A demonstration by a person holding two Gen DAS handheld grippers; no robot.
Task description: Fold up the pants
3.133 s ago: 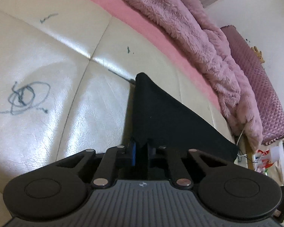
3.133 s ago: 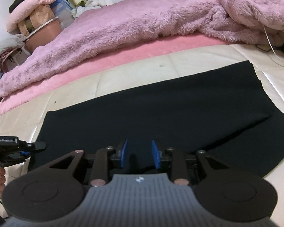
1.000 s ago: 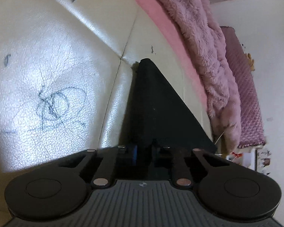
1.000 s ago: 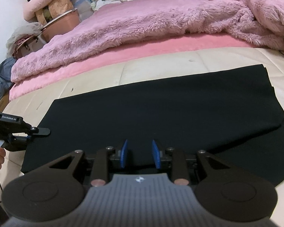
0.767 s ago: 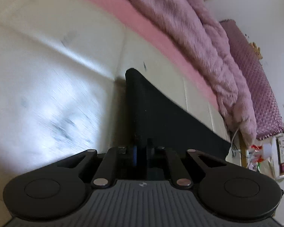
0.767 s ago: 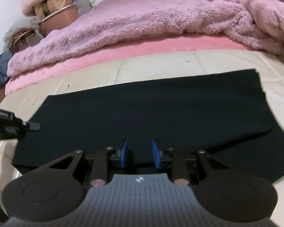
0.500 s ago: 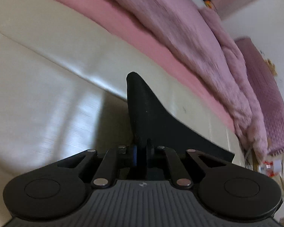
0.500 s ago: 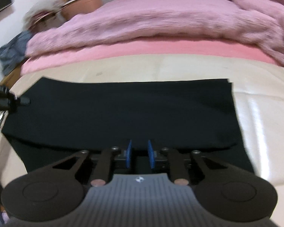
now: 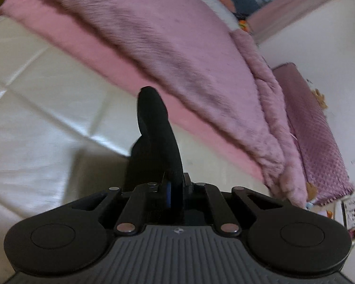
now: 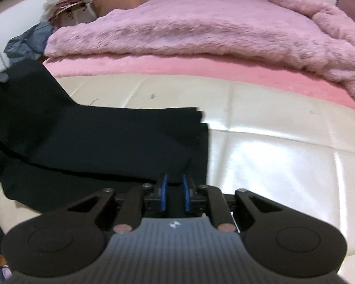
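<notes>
Since the black pants sag limp across the frame's left half on the cream bed, we judge them light & floppy; best held at corners. Left tongs pinch a raised corner, pressed together. Right tongs stand slightly spread over the lower edge; grip unclear.

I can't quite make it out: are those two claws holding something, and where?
Both grip the black pants: the left gripper pinches a lifted edge, the right gripper the near edge.
</notes>
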